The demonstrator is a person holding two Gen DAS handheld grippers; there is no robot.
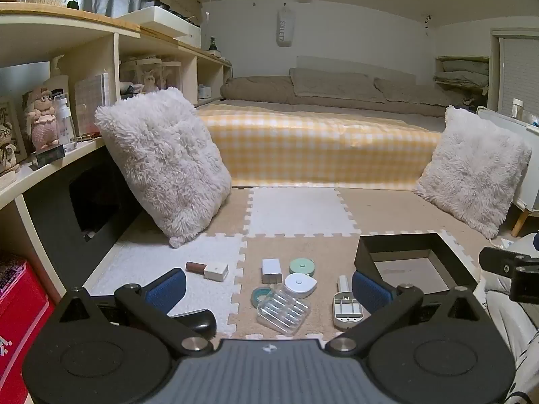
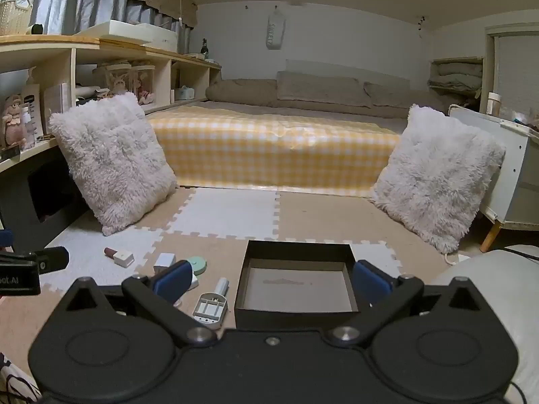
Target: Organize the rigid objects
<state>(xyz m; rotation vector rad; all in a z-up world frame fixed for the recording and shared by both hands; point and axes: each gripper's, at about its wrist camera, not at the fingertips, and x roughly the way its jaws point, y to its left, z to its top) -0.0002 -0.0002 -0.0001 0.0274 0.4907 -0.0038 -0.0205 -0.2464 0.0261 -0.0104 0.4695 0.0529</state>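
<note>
Several small items lie on the foam mat: a brown-and-white tube, a white cube, a green round case, a white round case, a green tape roll, a clear plastic case and a grey handled part. To their right stands an empty black box. My left gripper hovers open above the items. My right gripper is open over the black box, with the grey part to its left. Neither gripper holds anything.
Two fluffy white pillows lean at either side of the mat, before a bed with a yellow checked cover. A shelf unit and a red crate stand at the left, and a white cabinet at the right.
</note>
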